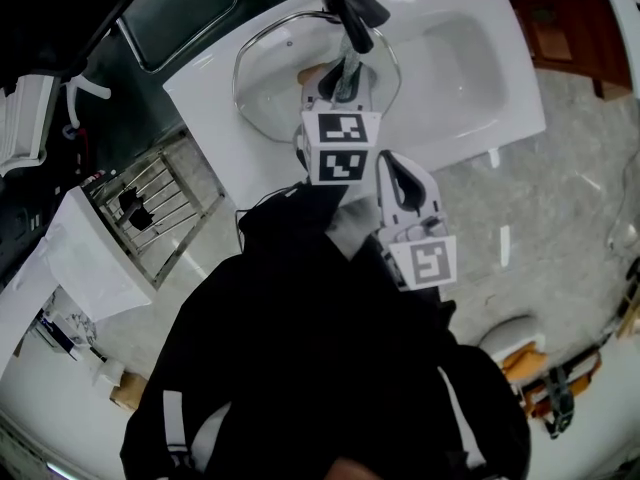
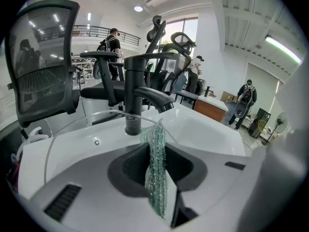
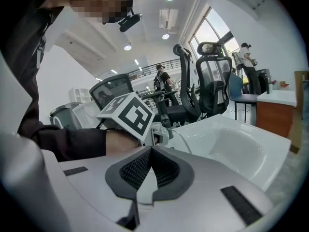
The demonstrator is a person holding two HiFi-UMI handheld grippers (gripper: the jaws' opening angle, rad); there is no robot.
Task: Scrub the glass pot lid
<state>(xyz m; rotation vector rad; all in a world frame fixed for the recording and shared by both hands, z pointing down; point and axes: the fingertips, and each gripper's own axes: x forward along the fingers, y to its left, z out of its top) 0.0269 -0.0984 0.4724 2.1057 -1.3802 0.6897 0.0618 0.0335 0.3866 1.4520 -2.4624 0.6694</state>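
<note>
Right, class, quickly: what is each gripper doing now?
Left gripper: shut on the glittery green scrubbing cloth.
Right gripper: jaws shut, nothing between them.

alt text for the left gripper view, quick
The left gripper is shut on a sparkly green scrubbing cloth over a white sink. Just beyond stand a black faucet and the curved rim of a clear glass lid, with office chairs behind.

Head view looks steeply down; both gripper views skim close across the shared sink point(image 1: 460, 58).
</note>
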